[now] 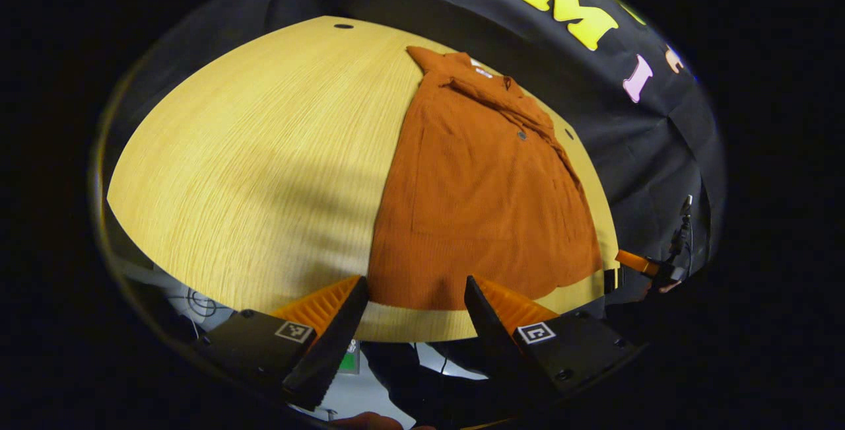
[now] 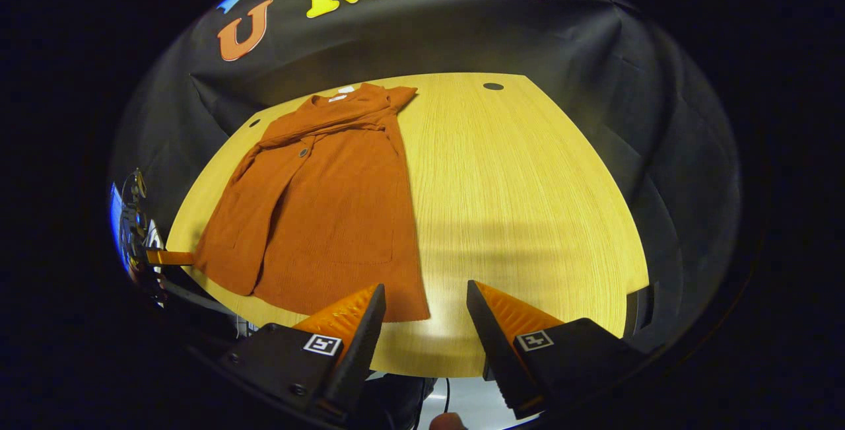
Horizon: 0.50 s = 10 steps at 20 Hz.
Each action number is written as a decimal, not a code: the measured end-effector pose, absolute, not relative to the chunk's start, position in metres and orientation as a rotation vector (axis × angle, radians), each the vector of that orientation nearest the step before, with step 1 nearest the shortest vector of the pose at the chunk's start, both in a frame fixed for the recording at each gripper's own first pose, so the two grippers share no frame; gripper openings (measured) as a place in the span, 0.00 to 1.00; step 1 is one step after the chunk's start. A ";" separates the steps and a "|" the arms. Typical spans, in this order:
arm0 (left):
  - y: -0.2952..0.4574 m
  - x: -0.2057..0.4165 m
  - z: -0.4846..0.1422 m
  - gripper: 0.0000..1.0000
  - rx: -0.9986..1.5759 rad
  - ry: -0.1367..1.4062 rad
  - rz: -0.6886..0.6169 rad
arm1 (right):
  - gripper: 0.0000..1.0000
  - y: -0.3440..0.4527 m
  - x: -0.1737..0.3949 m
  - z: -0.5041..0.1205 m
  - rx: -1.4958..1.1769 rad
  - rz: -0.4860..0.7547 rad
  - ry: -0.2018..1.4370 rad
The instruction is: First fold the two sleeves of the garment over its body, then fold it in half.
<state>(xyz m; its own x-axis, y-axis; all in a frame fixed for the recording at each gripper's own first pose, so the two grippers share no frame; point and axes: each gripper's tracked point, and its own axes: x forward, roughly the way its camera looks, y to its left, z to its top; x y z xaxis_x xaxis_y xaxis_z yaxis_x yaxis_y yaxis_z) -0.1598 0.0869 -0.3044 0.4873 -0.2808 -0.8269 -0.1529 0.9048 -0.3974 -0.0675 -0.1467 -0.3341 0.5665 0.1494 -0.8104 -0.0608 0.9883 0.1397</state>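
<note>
A rust-orange garment (image 1: 482,199) lies flat on the wooden table (image 1: 264,172), collar toward the far wall and hem at the near edge. In the right gripper view the garment (image 2: 330,218) has one sleeve (image 2: 330,127) laid across its chest. The other sleeve (image 2: 241,225) lies down along its left side. My left gripper (image 1: 416,301) hovers open at the near table edge, just in front of the hem's left part. My right gripper (image 2: 424,308) is open too, by the hem's right corner. Neither has anything between its fingers.
The table (image 2: 528,205) stretches bare to the right of the garment in the right gripper view. Small dark round holes (image 1: 343,26) (image 2: 492,86) sit near its far edge. The other gripper's finger (image 1: 635,261) (image 2: 168,257) pokes in at the table's near corner, with cables (image 1: 681,232).
</note>
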 end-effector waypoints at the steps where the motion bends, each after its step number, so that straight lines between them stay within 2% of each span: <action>1: 0.085 -0.154 -0.307 0.96 -0.463 1.056 -0.077 | 0.80 -0.142 -0.066 -0.339 0.110 0.124 0.967; 4: 0.083 -0.146 -0.308 0.95 -0.484 1.052 -0.059 | 0.81 -0.133 -0.068 -0.355 0.120 0.120 0.993; 6: 0.082 -0.142 -0.310 0.90 -0.481 1.058 -0.048 | 0.81 -0.125 -0.067 -0.361 0.126 0.123 1.003; 9: 0.070 -0.138 -0.315 0.69 -0.438 1.073 -0.086 | 0.80 -0.114 -0.068 -0.375 0.105 0.121 1.031; 10: 0.069 -0.135 -0.317 0.76 -0.424 1.077 -0.092 | 0.81 -0.113 -0.073 -0.378 0.095 0.107 1.052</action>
<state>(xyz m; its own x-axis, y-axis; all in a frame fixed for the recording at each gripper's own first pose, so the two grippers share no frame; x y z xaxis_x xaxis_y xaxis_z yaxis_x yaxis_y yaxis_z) -0.1350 0.0685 -0.3175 0.4786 -0.2765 -0.8333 -0.1310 0.9160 -0.3792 -0.0730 -0.1125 -0.3785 0.4918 0.1334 -0.8604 -0.0424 0.9907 0.1294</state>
